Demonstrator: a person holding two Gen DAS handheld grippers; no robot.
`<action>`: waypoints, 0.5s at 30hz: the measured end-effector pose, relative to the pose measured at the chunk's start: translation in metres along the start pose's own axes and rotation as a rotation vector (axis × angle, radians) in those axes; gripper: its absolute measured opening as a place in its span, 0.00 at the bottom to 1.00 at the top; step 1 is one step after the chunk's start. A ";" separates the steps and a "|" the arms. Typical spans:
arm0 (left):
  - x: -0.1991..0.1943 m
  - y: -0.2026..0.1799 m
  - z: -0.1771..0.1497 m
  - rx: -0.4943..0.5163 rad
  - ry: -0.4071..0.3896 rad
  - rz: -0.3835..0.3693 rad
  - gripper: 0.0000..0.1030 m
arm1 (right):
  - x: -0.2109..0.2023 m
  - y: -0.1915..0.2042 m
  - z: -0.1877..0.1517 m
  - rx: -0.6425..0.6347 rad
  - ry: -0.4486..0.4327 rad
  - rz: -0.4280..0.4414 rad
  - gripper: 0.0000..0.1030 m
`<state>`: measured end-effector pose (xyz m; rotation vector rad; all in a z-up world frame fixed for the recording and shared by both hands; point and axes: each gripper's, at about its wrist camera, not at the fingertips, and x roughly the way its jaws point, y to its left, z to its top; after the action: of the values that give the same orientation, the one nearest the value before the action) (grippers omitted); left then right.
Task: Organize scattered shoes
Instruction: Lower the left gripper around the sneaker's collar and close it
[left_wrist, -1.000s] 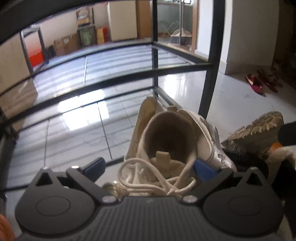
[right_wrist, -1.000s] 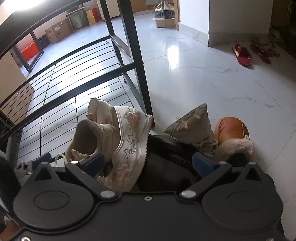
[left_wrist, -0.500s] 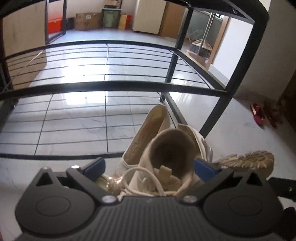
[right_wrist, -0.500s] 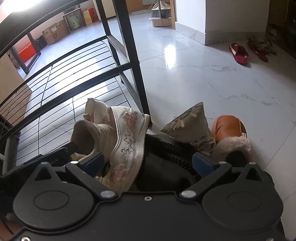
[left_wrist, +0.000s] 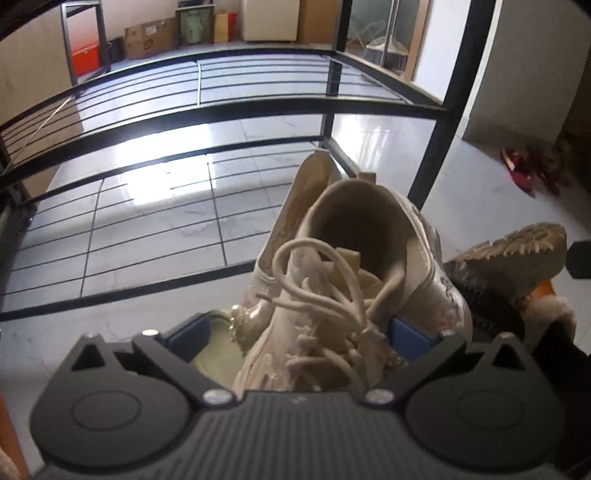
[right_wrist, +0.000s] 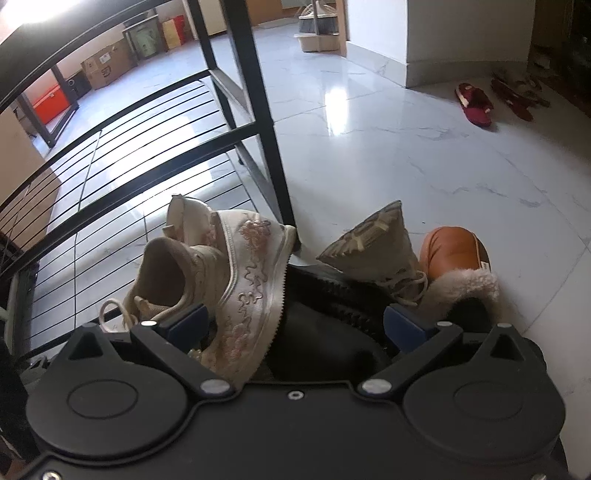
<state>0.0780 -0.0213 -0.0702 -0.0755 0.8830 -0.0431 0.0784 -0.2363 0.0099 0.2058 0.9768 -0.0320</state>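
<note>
**Left gripper view swung back toward the rack corner; shoe pile unmoved**

Compared with half a second ago, my left view has swung right; the rack post now stands beside the sneaker. Black metal shoe rack (right_wrist: 258, 122): wire shelves, standing on marble floor (right_wrist: 406, 166). Cream lace-up sneaker (left_wrist: 354, 258): at the rack's corner, leaning on an embroidered white shoe (right_wrist: 251, 280). Black boot (right_wrist: 325, 332), tan-soled shoe (right_wrist: 373, 243) and orange fur-lined slipper (right_wrist: 454, 251): heaped alongside. Left gripper (left_wrist: 299, 334): fingers wide apart, straddling the sneaker's laces, gripping nothing. Right gripper (right_wrist: 295, 325): fingers equally spread, empty, over the boot.
</note>
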 end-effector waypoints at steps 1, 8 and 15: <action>-0.001 -0.001 -0.001 0.001 -0.009 -0.003 0.99 | 0.000 0.001 0.000 -0.008 -0.005 0.002 1.00; 0.018 -0.001 0.005 0.035 -0.008 0.005 0.99 | 0.001 0.001 0.001 -0.011 -0.001 0.005 1.00; 0.049 -0.005 0.012 0.133 0.047 -0.039 1.00 | 0.004 0.005 -0.001 -0.034 0.009 0.005 1.00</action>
<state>0.1182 -0.0292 -0.0994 0.0329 0.9236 -0.1402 0.0800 -0.2307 0.0072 0.1778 0.9846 -0.0097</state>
